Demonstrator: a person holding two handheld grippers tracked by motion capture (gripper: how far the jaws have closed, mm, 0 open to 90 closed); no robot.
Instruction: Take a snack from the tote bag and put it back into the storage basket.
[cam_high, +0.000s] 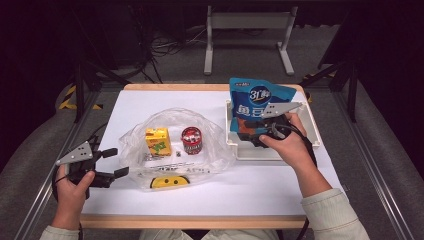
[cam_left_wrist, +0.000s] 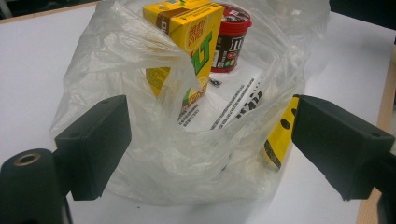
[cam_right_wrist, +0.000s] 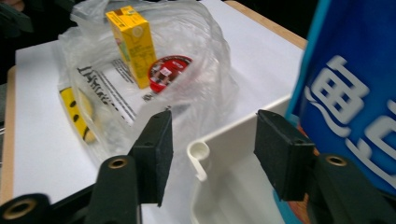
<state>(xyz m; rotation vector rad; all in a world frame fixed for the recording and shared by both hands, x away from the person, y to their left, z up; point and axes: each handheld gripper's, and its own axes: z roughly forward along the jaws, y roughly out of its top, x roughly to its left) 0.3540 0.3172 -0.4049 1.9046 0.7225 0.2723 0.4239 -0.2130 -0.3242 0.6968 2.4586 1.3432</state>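
L hand comes in from the bottom-left of the high view, forearm angled up and slightly right, sleeve cuff just visible at the frame edge. It grips the left gripper w/ fingers wrapped round the body, grey plate on top, jaws pointing right and standing wide apart; nothing pressed between the pads. R forearm enters bottom-right, light sleeve, angled up and left. R hand wraps the right gripper, plate up, jaws pointing left. In the right gripper view its jaws are parted, pads clamping nothing. Exact tip spacing from above is hard to read, probably mid-open. Cable trails off each gripper.
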